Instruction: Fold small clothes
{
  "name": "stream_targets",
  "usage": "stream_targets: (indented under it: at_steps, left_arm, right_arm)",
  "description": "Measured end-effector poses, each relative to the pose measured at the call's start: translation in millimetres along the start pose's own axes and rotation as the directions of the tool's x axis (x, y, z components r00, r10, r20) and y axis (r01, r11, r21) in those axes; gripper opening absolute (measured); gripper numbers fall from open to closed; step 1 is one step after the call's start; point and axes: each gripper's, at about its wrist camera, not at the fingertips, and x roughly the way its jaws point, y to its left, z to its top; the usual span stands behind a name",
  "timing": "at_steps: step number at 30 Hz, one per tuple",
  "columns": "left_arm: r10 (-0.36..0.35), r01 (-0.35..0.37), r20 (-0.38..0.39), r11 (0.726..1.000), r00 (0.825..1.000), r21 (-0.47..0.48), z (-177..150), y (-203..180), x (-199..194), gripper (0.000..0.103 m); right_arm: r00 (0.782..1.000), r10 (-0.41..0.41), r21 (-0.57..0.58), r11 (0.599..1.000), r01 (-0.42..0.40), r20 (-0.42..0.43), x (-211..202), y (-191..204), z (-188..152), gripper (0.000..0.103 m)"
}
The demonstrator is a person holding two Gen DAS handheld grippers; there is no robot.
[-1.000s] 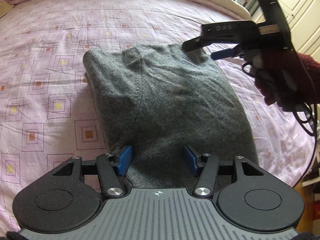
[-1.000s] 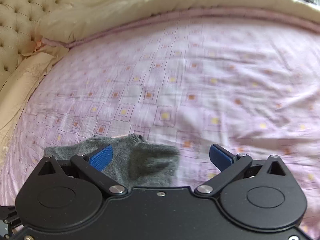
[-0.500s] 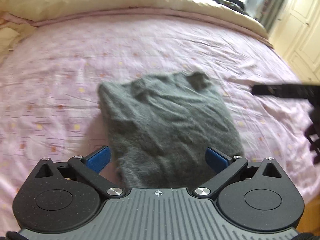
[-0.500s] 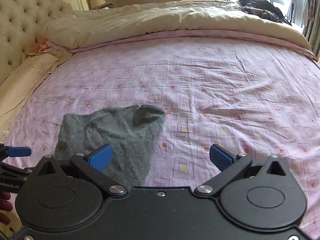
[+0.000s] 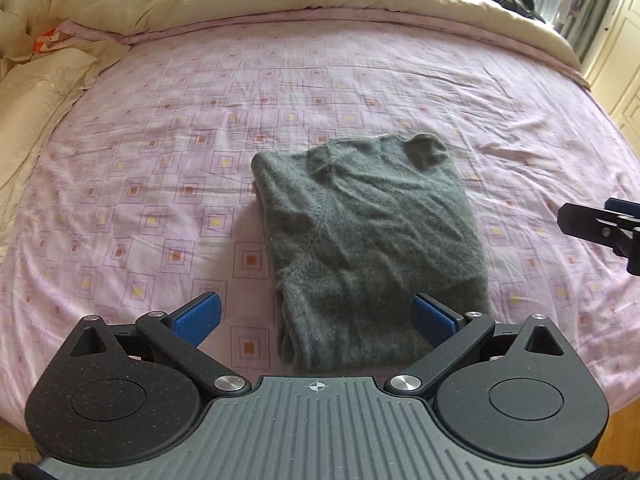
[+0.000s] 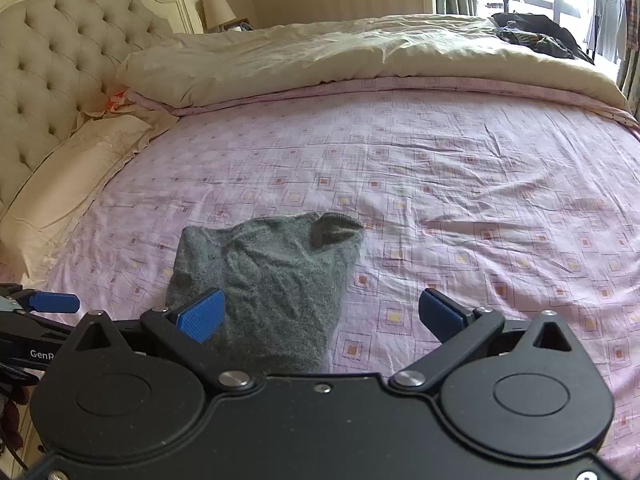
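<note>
The grey knitted sweater (image 5: 368,240) lies folded into a compact oblong on the bed sheet (image 5: 160,160), directly ahead of the left tool (image 5: 316,318) and touching nothing but the bed. Judging by its tidy sides and doubled thickness, the folding of this garment looks finished or nearly so; what may remain is a small tidy-up, since one ribbed end, a cuff or neck piece, curls up at the corner farthest from the tool and to its right. No other small clothes wait nearby on the sheet; a dark heap (image 6: 536,36) sits far off on the cream duvet (image 6: 320,52), and I cannot tell what it is

The sweater's long axis runs away from the left tool, its near short edge just beyond the blue pads (image 5: 198,316) and its far end pointing toward the duvet. From the right tool (image 6: 322,314) it lies ahead and to the left, the same axis slanting slightly

Both tools stand wide apart and hold nothing: the left one's pads straddle the near edge without pressing on it, and the right one's pads (image 6: 202,314) hang above sweater and sheet, clear of both
</note>
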Motion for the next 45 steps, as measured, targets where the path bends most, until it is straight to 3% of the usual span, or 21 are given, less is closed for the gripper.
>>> stream_targets:
  at_steps: [5, 10, 15, 18, 24, 34, 45]
  left_arm:
    - [0.069, -0.068, 0.033, 0.997, 0.997, -0.034, 2, -6, -16, 0.102]
    - [0.139, -0.134, 0.082, 0.989, 0.987, -0.066, 6, -9, -27, 0.101]
    - [0.121, -0.111, 0.083, 0.988, 0.989, -0.112, 10, -6, -32, 0.101]
    - [0.132, -0.121, 0.071, 0.983, 0.989, -0.138, 9, -4, -35, 0.101]
    - [0.175, -0.170, 0.072, 0.983, 0.982, -0.071, 7, -11, -40, 0.101]
    - [0.085, -0.082, 0.046, 0.995, 0.995, -0.064, 0, -13, -38, 0.101]
    - [0.100, -0.102, -0.026, 0.993, 0.995, -0.060, -7, -9, -29, 0.101]
  right_arm:
    - [0.999, -0.020, -0.035, 0.999, 0.019, -0.028, -2, 7, -1, 0.103]
    - [0.997, -0.015, 0.003, 1.000, 0.015, -0.073, -5, 5, -2, 0.103]
    - [0.995, -0.066, 0.005, 0.998, 0.066, -0.081, -10, 6, 0, 0.103]
    - [0.996, -0.057, -0.006, 0.998, 0.057, -0.068, -13, 7, 1, 0.103]
    - [0.996, -0.022, 0.014, 1.000, 0.024, -0.083, -14, 6, 3, 0.103]
    - [0.992, 0.018, 0.017, 1.000, -0.016, -0.122, -12, 10, -2, 0.102]
    - [0.988, -0.016, -0.002, 1.000, 0.015, -0.156, -10, 16, -10, 0.102]
